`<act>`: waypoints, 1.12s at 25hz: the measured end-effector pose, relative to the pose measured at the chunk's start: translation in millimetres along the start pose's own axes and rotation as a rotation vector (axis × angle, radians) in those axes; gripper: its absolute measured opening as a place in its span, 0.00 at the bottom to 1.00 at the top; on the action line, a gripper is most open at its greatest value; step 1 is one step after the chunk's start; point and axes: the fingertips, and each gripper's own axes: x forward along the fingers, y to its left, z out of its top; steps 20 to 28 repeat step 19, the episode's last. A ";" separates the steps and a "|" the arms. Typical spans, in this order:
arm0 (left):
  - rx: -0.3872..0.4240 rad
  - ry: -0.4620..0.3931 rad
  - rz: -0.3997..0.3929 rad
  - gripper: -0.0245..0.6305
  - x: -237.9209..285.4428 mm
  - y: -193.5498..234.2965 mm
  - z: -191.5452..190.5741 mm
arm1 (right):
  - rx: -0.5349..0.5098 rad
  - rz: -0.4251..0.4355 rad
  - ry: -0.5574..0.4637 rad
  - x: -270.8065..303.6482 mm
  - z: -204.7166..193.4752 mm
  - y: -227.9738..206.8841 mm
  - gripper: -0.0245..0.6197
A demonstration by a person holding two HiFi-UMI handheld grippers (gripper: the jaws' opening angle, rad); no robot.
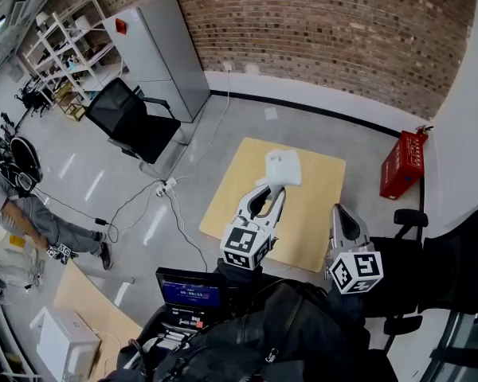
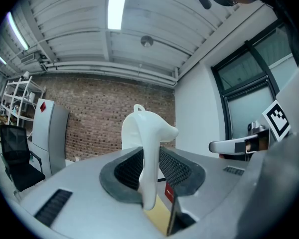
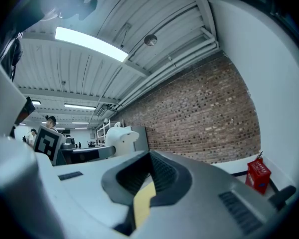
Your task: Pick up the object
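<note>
1. The left gripper (image 1: 275,188) has its fingers (image 2: 177,168) clenched on a white object (image 1: 283,167) with a thin curved wall and a small loop on top. The wall stands upright between the ribbed pads.
2. The white object hangs in the air above the far part of a tan tabletop (image 1: 311,213) and does not touch it.
3. The right gripper (image 1: 340,212) sits beside the left one over the tabletop's right edge. Its fingers (image 3: 162,171) are drawn together with nothing between them.
4. Around them are a brick wall (image 1: 327,22), a black chair (image 1: 131,119) and a red case (image 1: 404,164) on the floor.
</note>
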 end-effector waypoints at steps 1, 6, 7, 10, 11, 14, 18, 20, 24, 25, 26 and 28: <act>-0.001 0.000 0.001 0.20 -0.3 0.3 0.2 | 0.001 0.001 0.001 -0.1 0.0 0.3 0.05; -0.004 0.004 0.004 0.20 -1.5 1.3 -1.4 | 0.005 0.010 0.007 -0.4 -2.3 1.6 0.05; -0.004 0.004 0.004 0.20 -1.4 1.3 -1.8 | 0.004 0.012 0.009 -0.3 -2.8 1.8 0.05; -0.005 0.006 0.003 0.20 -1.0 1.1 -1.6 | 0.003 0.015 0.010 0.3 -2.6 2.4 0.05; -0.005 0.006 0.003 0.20 -0.9 1.0 -1.4 | 0.003 0.016 0.010 0.5 -2.4 2.4 0.05; -0.002 0.006 0.004 0.20 -0.7 0.1 -1.9 | 0.003 0.019 0.010 0.5 -2.7 1.9 0.05; -0.001 0.007 0.008 0.20 -1.5 0.1 -4.6 | 0.004 0.019 0.011 -0.3 -5.9 0.6 0.05; -0.001 0.007 0.009 0.20 -1.9 0.1 -5.4 | 0.004 0.018 0.012 -0.7 -7.1 0.2 0.05; -0.001 0.007 0.009 0.20 -1.9 0.1 -5.4 | 0.004 0.018 0.012 -0.7 -7.1 0.2 0.05; -0.001 0.007 0.009 0.20 -1.9 0.1 -5.4 | 0.004 0.018 0.012 -0.7 -7.1 0.2 0.05; -0.001 0.007 0.009 0.20 -1.9 0.1 -5.4 | 0.004 0.018 0.012 -0.7 -7.1 0.2 0.05; -0.001 0.007 0.009 0.20 -1.9 0.1 -5.4 | 0.004 0.018 0.012 -0.7 -7.1 0.2 0.05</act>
